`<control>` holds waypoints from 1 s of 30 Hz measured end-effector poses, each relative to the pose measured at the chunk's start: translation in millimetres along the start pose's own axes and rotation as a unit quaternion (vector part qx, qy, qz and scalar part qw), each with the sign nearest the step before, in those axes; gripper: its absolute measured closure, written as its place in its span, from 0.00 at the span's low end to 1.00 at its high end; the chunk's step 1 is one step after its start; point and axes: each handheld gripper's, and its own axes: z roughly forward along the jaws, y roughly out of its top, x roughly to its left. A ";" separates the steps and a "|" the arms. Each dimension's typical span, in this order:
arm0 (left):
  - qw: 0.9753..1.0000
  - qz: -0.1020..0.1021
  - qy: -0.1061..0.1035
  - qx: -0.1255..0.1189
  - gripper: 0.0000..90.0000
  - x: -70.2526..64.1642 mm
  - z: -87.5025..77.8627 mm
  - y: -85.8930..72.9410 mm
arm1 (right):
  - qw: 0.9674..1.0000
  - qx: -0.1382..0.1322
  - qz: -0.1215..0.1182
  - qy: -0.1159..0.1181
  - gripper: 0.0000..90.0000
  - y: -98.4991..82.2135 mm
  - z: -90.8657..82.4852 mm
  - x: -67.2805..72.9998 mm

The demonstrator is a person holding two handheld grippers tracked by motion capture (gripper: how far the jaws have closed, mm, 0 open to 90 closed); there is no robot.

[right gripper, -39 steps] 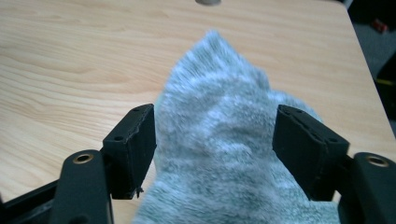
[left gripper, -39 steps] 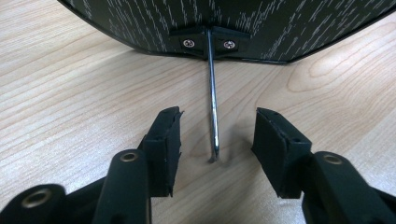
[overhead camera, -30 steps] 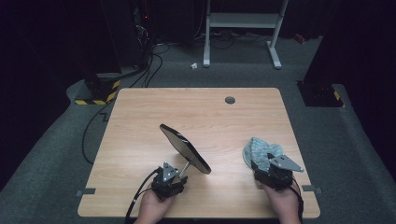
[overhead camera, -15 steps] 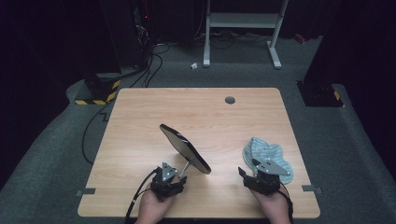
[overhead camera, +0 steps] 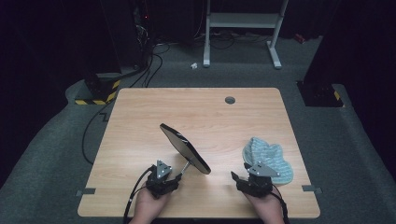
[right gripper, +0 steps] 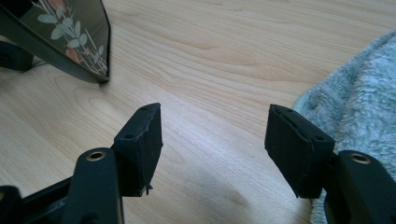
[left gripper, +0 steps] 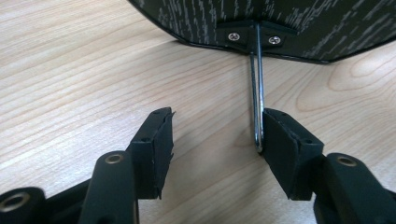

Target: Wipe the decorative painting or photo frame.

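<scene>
The left gripper [left gripper: 212,135], jaws parted, has the wire stand [left gripper: 257,100] of the tilted mirror [overhead camera: 184,148] touching one pad, while the right gripper [right gripper: 212,140], released and empty after closing somewhat, sits with the cloth [overhead camera: 268,156] at its 1 o'clock.

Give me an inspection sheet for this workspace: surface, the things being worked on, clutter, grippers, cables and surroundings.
Surface: wooden table, round grommet hole.
Job's things: dark oval mirror propped tilted on its wire stand; blue-grey cloth lying flat.
Clutter: nothing seen.
Grippers: left gripper open, wire stand against one pad; right gripper open over bare wood, jaws just been closing, nothing between them.
Cables: black cable trails from left gripper; floor cables.
Surroundings: grey carpet, white frame, dark room.
</scene>
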 end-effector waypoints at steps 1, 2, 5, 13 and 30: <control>1.000 -0.002 0.001 0.000 0.50 0.2 0.0 0.0 | 1.000 -0.001 0.002 0.001 0.40 -0.2 -0.1 0.7; 1.000 -0.003 0.002 0.000 0.50 0.3 0.0 -0.1 | 1.000 -0.001 0.003 0.004 0.40 -0.3 0.1 1.4; 1.000 -0.003 0.003 0.000 0.50 0.4 0.1 0.1 | 1.000 0.002 0.000 0.009 0.40 -1.1 1.6 3.7; 1.000 -0.006 0.009 0.000 0.50 5.4 0.2 0.1 | 1.000 0.004 0.000 0.016 0.40 -2.2 1.2 5.6; 1.000 -0.021 0.022 -0.001 0.54 13.2 2.4 2.1 | 0.999 0.025 -0.009 0.018 0.40 -8.6 1.3 9.5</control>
